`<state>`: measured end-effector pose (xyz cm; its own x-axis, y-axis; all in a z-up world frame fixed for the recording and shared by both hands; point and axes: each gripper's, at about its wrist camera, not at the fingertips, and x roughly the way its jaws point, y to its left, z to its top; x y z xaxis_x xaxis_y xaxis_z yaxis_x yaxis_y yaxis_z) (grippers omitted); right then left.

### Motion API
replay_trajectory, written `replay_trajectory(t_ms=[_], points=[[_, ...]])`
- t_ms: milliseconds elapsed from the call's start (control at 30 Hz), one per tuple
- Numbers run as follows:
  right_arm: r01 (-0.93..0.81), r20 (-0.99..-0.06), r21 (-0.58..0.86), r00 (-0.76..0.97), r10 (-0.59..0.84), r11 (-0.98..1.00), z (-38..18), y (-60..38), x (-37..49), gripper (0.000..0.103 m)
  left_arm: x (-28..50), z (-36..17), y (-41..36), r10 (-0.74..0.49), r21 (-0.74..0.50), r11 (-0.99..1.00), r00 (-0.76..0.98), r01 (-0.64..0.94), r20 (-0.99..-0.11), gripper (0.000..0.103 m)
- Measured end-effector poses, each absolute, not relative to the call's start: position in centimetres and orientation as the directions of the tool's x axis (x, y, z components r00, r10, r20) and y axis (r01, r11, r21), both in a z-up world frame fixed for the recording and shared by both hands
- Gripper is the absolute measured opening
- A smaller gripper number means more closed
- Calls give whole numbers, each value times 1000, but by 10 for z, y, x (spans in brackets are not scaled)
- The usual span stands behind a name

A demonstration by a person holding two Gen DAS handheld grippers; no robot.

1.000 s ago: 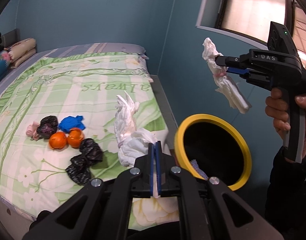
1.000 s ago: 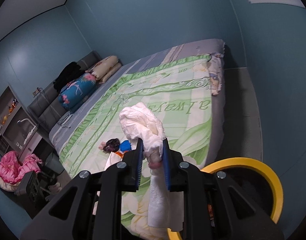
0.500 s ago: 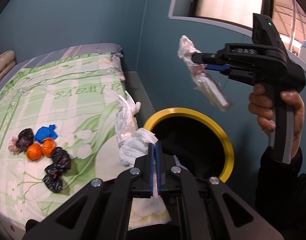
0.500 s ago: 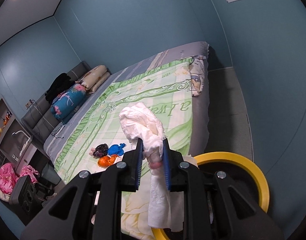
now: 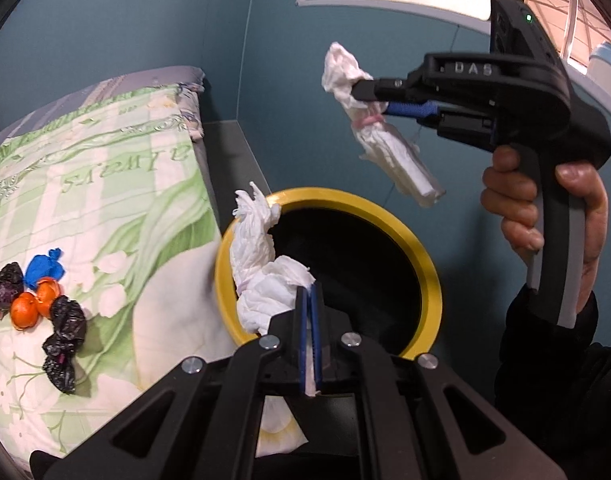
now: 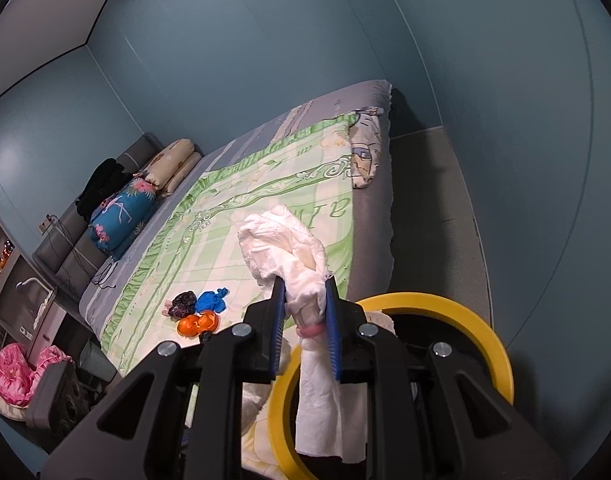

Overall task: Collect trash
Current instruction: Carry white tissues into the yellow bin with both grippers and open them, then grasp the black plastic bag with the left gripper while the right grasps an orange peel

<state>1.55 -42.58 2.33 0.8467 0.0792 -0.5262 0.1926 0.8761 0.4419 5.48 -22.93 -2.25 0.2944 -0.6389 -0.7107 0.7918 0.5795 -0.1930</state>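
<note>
A yellow-rimmed black bin (image 5: 421, 256) (image 6: 485, 336) stands beside the bed. My left gripper (image 5: 310, 300) is shut on a white crumpled diaper (image 5: 261, 276) held at the bin's left rim. My right gripper (image 6: 305, 308) (image 5: 379, 100) is shut on a white rolled diaper tied with a pink band (image 6: 301, 280) (image 5: 381, 148), held in the air above the bin's opening. More trash lies on the bed: black bags (image 5: 63, 328), a blue wad (image 5: 43, 268) and orange pieces (image 5: 25, 310).
The bed with a green floral sheet (image 5: 105, 208) lies left of the bin. A blue wall and window ledge (image 5: 385, 4) stand behind. Pillows (image 6: 145, 196) sit at the headboard. A grey floor strip (image 6: 433, 220) runs between bed and wall.
Both grippers have moved toward the bin with their diapers. The left one now sits at the bin's rim, the right one over its opening.
</note>
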Motion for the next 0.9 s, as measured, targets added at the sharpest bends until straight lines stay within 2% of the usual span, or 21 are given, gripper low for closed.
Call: replay_trajectory(t_ms=[400, 533, 567, 633, 667, 700, 833, 900], points=[[202, -527, 491, 843, 105, 848, 11, -440, 20, 21, 49, -42, -258, -597, -169, 566, 260, 807, -759, 2], [217, -529, 490, 844, 90, 844, 10, -443, 22, 25, 49, -42, -258, -594, -167, 569, 263, 805, -760, 3], [216, -527, 495, 845, 93, 842, 10, -443, 21, 29, 49, -42, -257, -592, -167, 574, 265, 802, -761, 8], [216, -527, 500, 845, 97, 839, 10, -443, 22, 31, 49, -42, -255, -592, -172, 583, 270, 794, -759, 24], [219, -527, 499, 845, 93, 839, 10, -443, 22, 33, 50, -42, -253, -589, -168, 595, 284, 786, -757, 38], [219, -527, 500, 845, 93, 838, 10, -443, 22, 34, 52, -41, -251, -587, -165, 604, 295, 780, -754, 47], [220, -526, 505, 845, 96, 834, 11, -443, 23, 41, 63, -35, -239, -582, -170, 639, 327, 750, -745, 52], [219, -521, 508, 848, 95, 833, 12, -442, 23, 44, 68, -33, -231, -576, -168, 658, 347, 734, -740, 60]])
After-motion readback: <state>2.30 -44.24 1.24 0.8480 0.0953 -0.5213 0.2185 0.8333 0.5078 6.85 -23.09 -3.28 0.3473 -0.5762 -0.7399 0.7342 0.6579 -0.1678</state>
